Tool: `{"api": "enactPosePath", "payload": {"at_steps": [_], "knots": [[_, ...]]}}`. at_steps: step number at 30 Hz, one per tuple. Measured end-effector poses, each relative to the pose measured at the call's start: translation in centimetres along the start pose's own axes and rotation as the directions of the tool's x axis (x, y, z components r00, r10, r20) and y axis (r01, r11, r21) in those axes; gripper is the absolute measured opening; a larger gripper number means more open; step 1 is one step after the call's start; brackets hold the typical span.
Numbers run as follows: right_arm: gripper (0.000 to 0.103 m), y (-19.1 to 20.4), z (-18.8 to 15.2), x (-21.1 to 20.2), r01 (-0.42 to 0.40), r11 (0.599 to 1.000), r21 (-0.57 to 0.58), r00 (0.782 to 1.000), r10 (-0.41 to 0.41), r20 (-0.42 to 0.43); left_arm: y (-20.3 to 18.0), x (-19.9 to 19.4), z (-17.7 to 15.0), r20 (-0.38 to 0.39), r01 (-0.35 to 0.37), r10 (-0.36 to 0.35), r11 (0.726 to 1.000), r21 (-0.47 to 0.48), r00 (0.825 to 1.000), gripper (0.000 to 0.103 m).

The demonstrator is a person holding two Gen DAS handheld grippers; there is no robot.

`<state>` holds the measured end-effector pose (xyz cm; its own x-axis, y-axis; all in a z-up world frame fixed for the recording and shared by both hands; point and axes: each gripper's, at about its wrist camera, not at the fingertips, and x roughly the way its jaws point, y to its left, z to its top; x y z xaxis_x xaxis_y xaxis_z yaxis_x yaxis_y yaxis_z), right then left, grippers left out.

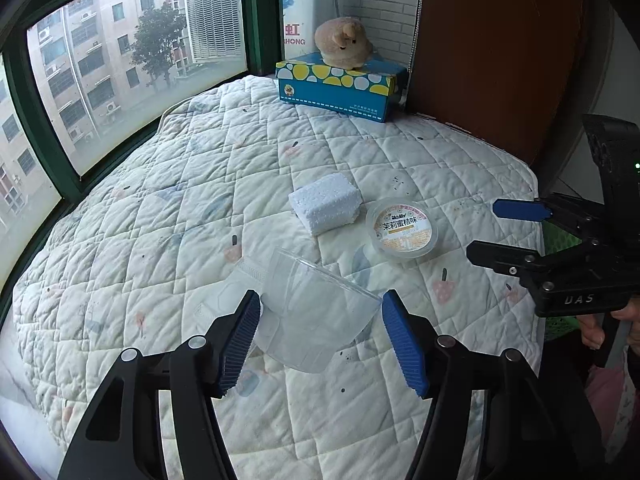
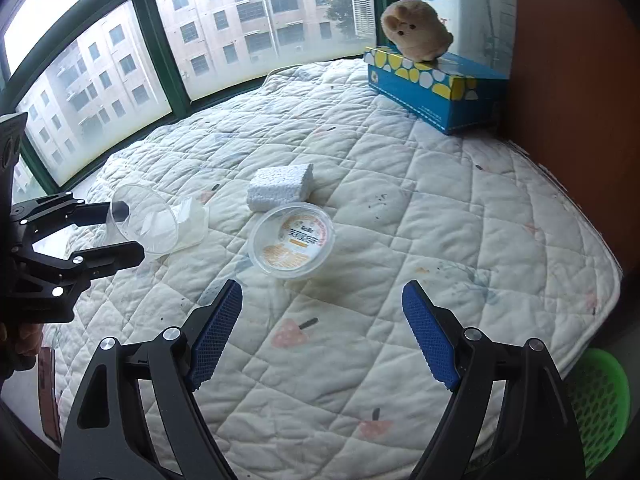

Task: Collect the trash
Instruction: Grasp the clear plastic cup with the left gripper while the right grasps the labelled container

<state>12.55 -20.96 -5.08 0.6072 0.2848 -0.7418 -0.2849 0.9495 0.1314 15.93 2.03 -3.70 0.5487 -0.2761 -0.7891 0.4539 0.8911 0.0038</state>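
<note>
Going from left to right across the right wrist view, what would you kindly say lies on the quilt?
Clear plastic cup in the left hand-held gripper → white foam block → round labelled tub → blue tissue box.

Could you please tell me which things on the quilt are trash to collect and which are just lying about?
Trash: clear plastic cup, between the left gripper's pads; foam block; round food tub; green basket beside the bed.

Lying about: tissue box; plush toy.
</note>
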Motion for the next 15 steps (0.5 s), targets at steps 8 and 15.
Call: {"api": "enactPosePath", "payload": {"at_steps": [8,15], "knots": [[0.082,1.6,1.0,4.2,0.000,0.999,-0.044,0.999,-0.002,-0.049,1.1,-1.0,-0.8,0.000,-0.005,0.005,1.000,-0.024,1.000,0.061],[0.079,1.7,1.7,6.7,0.016,0.999,-0.039,0.997,-0.019,-0.078,1.1,-1.2,-1.2,-0.003,-0.004,0.004,0.999,-0.033,1.000,0.060]]}}
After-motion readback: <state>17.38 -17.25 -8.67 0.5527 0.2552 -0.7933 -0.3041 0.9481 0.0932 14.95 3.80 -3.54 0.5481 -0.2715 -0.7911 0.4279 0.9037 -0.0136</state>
